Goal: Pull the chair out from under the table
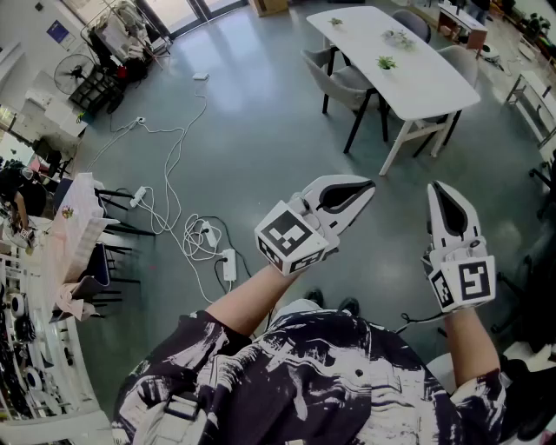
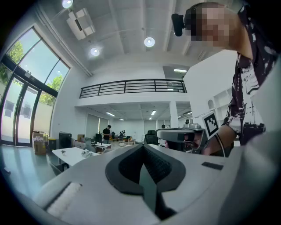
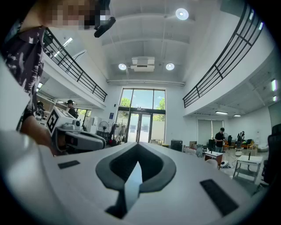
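A long white table point(image 1: 408, 74) stands on the grey floor at the far upper right of the head view, well away from me. A grey chair point(image 1: 345, 84) is tucked at its left side, a second grey chair point(image 1: 462, 57) stands at its right side, and a third point(image 1: 413, 21) at the far end. My left gripper point(image 1: 370, 185) and right gripper point(image 1: 435, 186) are held side by side in the air, level, both shut and empty. In the left gripper view the table point(image 2: 72, 154) shows small at the left, beyond the shut jaws, and the right gripper point(image 2: 178, 135) is alongside.
White cables and power strips point(image 1: 228, 263) lie on the floor at the left centre. A cluttered desk with a dark chair point(image 1: 87, 261) lines the left edge. A fan point(image 1: 74, 74) and equipment stand at the upper left. Small plants point(image 1: 387, 63) sit on the table.
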